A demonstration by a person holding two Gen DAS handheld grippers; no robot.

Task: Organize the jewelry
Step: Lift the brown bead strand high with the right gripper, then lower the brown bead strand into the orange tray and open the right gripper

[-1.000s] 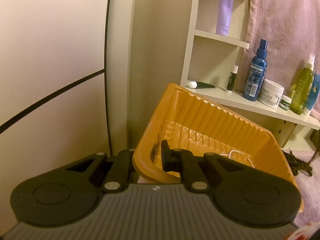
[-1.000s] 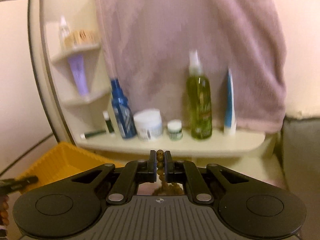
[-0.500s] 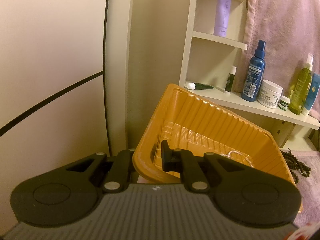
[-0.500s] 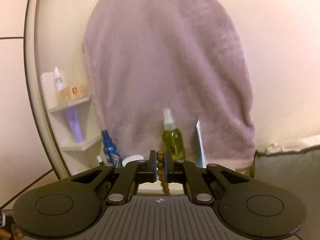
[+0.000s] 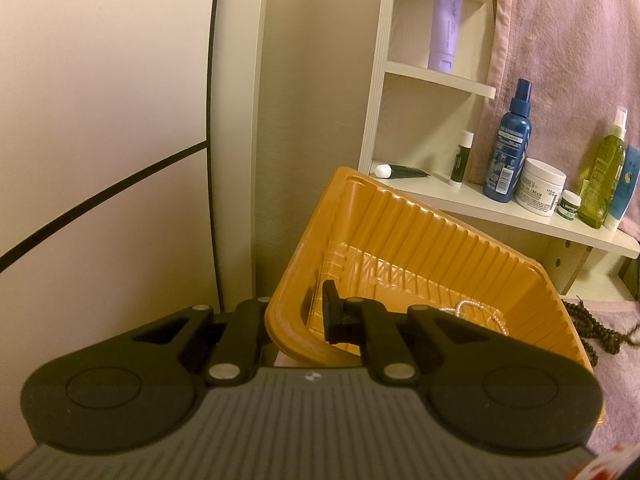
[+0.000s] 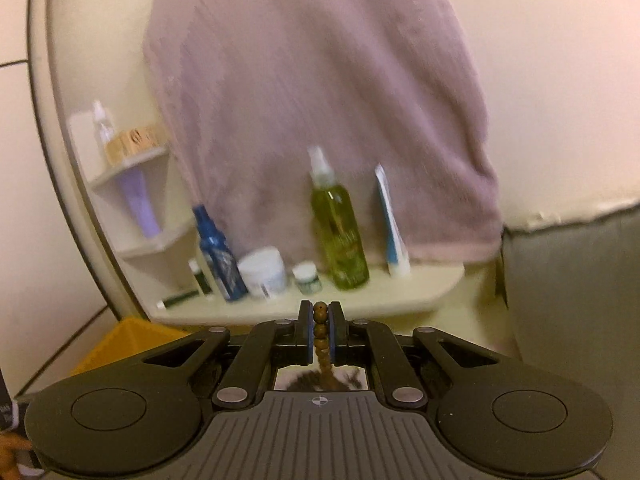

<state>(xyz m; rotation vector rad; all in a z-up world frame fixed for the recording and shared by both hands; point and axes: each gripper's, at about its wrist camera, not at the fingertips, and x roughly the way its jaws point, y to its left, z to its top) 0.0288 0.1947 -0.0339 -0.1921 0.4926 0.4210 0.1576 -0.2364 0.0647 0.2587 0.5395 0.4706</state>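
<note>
I'm gripping the orange tray point(image 5: 420, 240) rim w/ L gripper point(image 5: 298, 312), jaws clamped on it. R gripper point(image 6: 320, 330) is pinching the brown bead strand point(image 6: 321, 332), jaws nearly closed.

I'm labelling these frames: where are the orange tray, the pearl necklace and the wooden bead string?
orange tray point(image 5: 420, 232): left wrist view, on its ribbed far wall.
pearl necklace point(image 5: 466, 307): left wrist view, on the loop lying inside the tray.
wooden bead string point(image 6: 320, 330): right wrist view, on the beads pinched in the right claw.
</note>
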